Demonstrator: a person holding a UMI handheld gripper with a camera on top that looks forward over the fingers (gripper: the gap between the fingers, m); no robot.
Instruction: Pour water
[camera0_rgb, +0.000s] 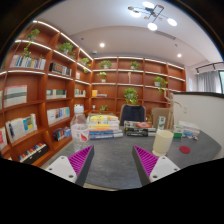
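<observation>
Two vessels stood on the grey table (115, 160) beyond the gripper (112, 160), and neither had been touched. To the left, a clear bottle (80, 126) stood upright just ahead of the left finger's magenta pad (80, 158). The fingers were spread wide and held nothing; bare tabletop showed between them. To the right, a pale cup (163, 140) stood upright just beyond the right pad (146, 163). Stacked books (104, 126) lay between the vessels, further back. Judged from this layout, no pouring had begun: grasping the bottle, carrying it to the cup and tilting all remained.
</observation>
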